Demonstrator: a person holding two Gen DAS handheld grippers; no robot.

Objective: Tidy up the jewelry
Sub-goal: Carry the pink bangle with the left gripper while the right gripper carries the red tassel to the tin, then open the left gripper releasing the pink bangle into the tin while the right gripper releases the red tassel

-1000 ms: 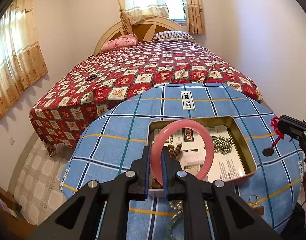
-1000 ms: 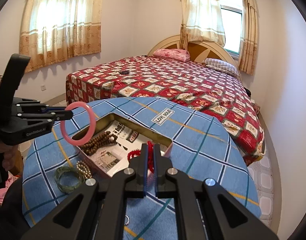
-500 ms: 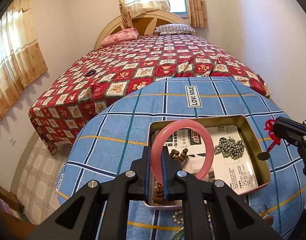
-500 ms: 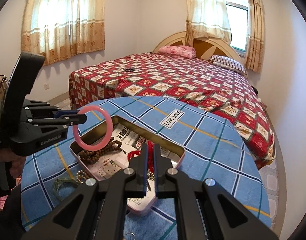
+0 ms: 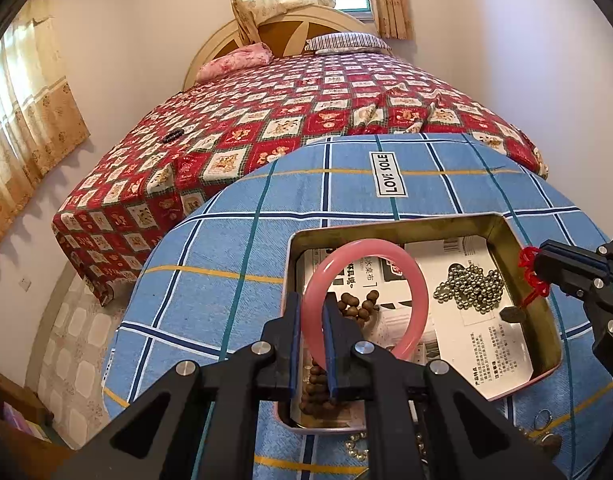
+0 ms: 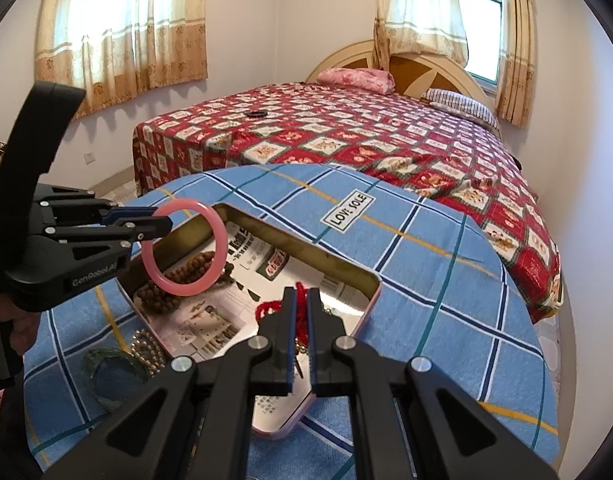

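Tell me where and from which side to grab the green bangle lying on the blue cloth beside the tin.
Probably pinch the green bangle across its band on the side away from the tin, coming from above: it lies flat on the blue cloth, and the pale beads crowd its tin side. Both grippers are occupied now.

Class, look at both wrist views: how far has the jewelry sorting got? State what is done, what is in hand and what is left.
Done: brown beads and a silver bead chain lie in the tin. In hand: the left tool grips a pink bangle above the tin, and the right tool pinches a red cord. Left: a green bangle and pearl beads on the cloth.
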